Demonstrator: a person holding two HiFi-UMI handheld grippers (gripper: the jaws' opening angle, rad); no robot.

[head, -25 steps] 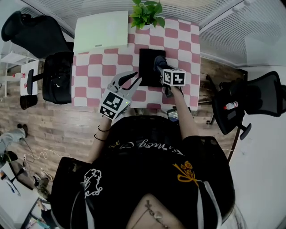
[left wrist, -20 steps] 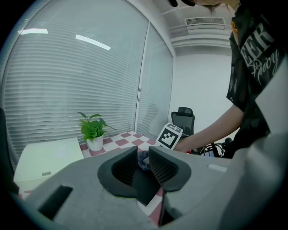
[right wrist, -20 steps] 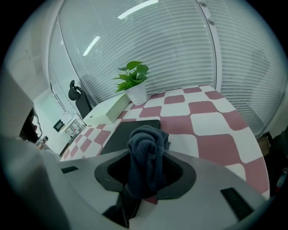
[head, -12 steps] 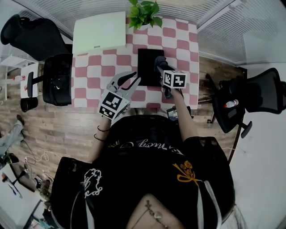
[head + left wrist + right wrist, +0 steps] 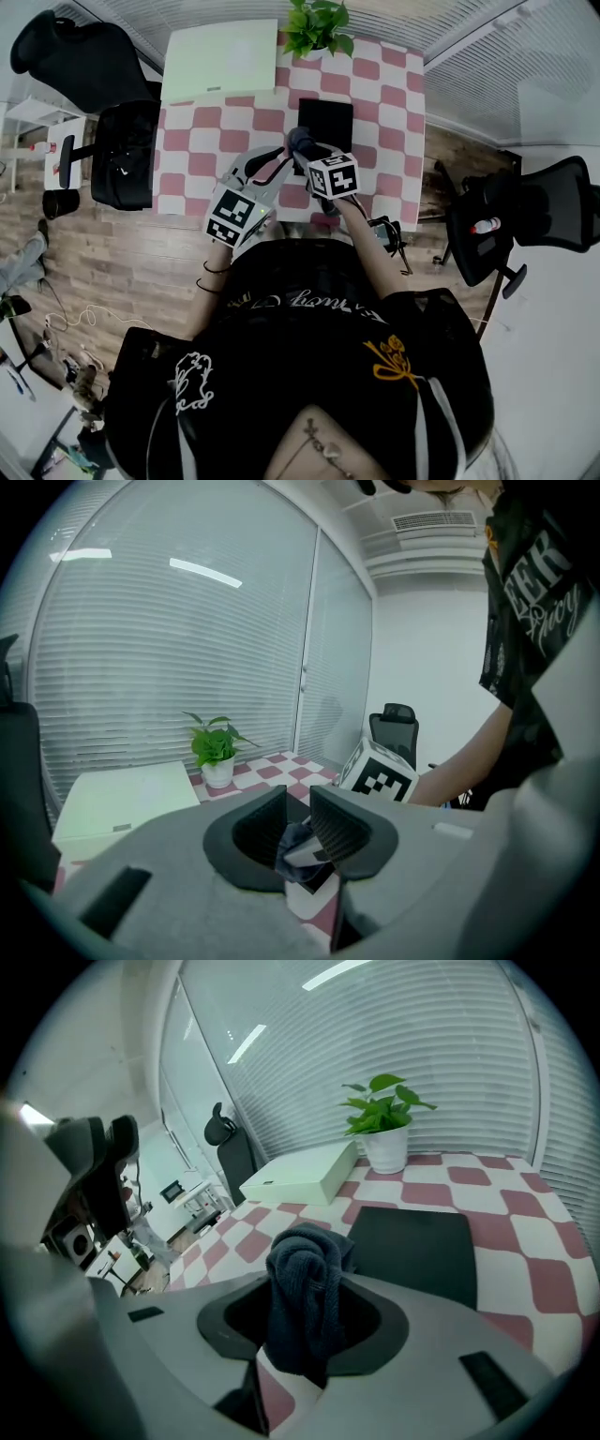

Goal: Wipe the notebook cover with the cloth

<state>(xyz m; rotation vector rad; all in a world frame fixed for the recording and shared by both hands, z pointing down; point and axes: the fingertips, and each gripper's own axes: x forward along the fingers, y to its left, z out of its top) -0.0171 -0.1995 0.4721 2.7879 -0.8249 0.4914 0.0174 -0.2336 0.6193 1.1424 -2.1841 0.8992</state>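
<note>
The black notebook (image 5: 328, 125) lies flat on the pink-and-white checked table (image 5: 380, 89); the right gripper view shows it just right of the jaws as a dark slab (image 5: 412, 1246). My right gripper (image 5: 306, 150) is shut on a bunched dark blue cloth (image 5: 305, 1288), held near the notebook's near left corner. The cloth (image 5: 300, 141) hangs over the table beside the cover. My left gripper (image 5: 268, 165) hovers just left of it, open, with nothing between its jaws. In the left gripper view the cloth (image 5: 296, 841) shows through the gap of that gripper (image 5: 298, 825).
A potted plant (image 5: 317, 28) stands at the table's far edge. A pale green-white box (image 5: 220, 61) lies at the far left corner. Black office chairs stand left (image 5: 122, 155) and right (image 5: 525, 202) of the table. The table's near edge is close to my body.
My right gripper has carried the cloth leftward, from the notebook's right side to its near left corner. The left gripper has stayed roughly in place.
</note>
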